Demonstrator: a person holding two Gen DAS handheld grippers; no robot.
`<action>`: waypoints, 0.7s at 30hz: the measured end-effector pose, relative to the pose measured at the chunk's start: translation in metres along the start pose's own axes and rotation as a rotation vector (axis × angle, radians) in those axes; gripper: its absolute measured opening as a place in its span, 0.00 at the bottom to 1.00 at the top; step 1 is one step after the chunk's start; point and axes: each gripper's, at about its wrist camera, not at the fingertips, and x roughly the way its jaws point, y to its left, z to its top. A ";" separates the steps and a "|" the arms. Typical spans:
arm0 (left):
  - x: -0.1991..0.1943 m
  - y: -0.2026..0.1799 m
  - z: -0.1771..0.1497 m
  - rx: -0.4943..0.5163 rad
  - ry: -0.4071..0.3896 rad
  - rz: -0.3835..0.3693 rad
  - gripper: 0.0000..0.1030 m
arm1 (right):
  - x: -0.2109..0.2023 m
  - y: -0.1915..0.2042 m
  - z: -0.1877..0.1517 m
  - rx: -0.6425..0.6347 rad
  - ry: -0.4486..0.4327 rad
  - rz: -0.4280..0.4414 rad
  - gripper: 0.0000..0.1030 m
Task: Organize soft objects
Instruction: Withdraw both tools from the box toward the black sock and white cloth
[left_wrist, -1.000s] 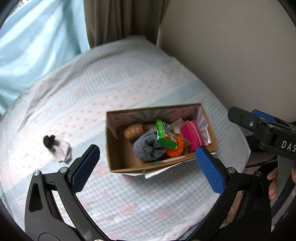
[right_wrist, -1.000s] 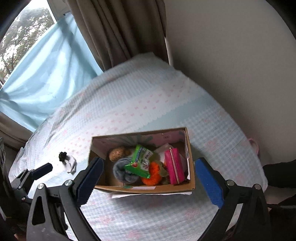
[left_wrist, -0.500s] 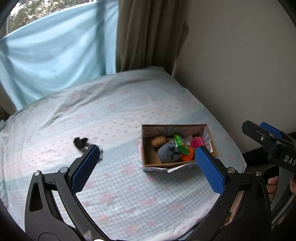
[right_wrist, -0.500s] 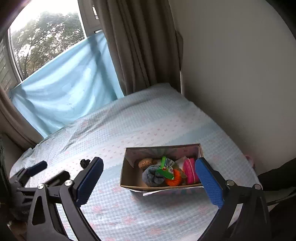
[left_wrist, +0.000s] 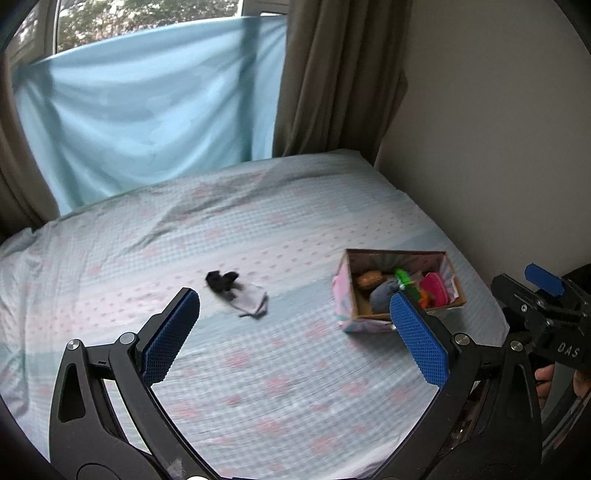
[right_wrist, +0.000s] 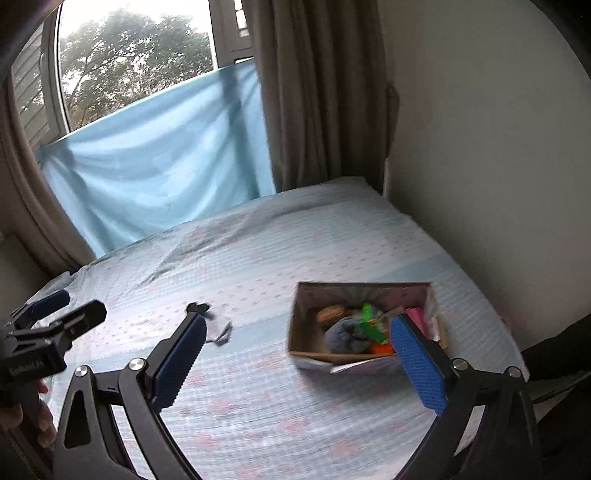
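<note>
Left wrist view, both tools (left_wrist: 294, 325) (right_wrist: 295, 354) spread empty, box (left_wrist: 397, 291) contents blurred, partly hidden.

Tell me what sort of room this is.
Most likely a bedroom: a bed with a patterned sheet fills the view, brown curtains hang by a window, and a cardboard box of soft things sits on the bed.

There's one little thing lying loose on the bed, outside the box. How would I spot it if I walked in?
Start at the bed with its pale blue sheet, then find the open cardboard box of soft things near the wall side. Look toward the window side from it: a small pale cloth item with a black end lies alone on the sheet.
</note>
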 end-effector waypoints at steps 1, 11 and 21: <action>0.002 0.007 -0.001 0.000 0.006 -0.002 1.00 | 0.003 0.009 -0.003 -0.003 0.000 0.005 0.96; 0.050 0.092 0.003 -0.004 0.076 0.012 1.00 | 0.054 0.084 -0.023 -0.073 0.069 0.021 0.96; 0.159 0.151 0.008 -0.015 0.188 -0.013 0.99 | 0.171 0.129 -0.034 -0.066 0.168 0.102 0.96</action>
